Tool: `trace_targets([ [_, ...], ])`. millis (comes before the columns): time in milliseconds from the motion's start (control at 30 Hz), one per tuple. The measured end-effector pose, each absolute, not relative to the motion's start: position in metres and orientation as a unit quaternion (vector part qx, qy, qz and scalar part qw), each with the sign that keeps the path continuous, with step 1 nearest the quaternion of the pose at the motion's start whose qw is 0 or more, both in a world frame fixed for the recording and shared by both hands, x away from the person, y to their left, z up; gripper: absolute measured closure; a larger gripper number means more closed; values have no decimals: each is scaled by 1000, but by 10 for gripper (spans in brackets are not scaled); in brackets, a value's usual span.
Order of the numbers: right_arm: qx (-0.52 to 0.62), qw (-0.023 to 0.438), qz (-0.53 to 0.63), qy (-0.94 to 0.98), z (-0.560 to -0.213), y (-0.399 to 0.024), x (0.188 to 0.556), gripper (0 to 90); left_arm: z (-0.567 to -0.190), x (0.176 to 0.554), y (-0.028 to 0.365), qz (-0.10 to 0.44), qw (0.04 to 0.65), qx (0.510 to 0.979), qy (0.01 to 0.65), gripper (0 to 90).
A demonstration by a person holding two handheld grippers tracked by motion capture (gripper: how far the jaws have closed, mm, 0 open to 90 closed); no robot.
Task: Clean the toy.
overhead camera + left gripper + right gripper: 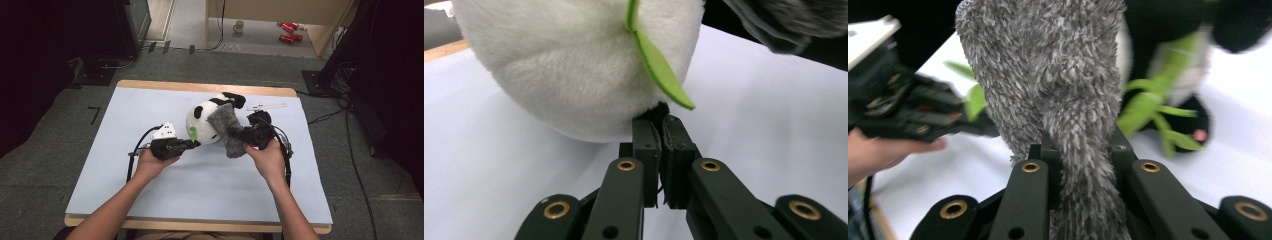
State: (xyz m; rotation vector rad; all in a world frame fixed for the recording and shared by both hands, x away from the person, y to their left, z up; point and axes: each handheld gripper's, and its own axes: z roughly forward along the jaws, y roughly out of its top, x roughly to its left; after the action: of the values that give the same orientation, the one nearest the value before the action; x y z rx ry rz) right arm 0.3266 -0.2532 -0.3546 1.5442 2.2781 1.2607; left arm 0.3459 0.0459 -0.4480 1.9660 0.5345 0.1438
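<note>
Left jaws: left gripper (658,120) pinched together on a dark bit under the round white-and-black plush panda (207,122).
Right jaws: right gripper (1083,150) clamped on the fuzzy grey sock (1058,85).
Place: panda on the pale blue table sheet (150,185), mid-table; sock touching it.
Count: one panda, one sock.
Hidden: the pinched part is unclear.

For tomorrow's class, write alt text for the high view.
A person's left gripper pinches a panda plush toy while the right gripper holds a fuzzy grey sock against it, on a white-covered table.
</note>
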Motion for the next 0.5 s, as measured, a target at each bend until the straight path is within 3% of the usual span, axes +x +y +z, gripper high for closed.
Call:
trace_targets([
  [500,547,83,392,735,-404,-287,346,770,-464,342,63,67,488,846,204,874],
])
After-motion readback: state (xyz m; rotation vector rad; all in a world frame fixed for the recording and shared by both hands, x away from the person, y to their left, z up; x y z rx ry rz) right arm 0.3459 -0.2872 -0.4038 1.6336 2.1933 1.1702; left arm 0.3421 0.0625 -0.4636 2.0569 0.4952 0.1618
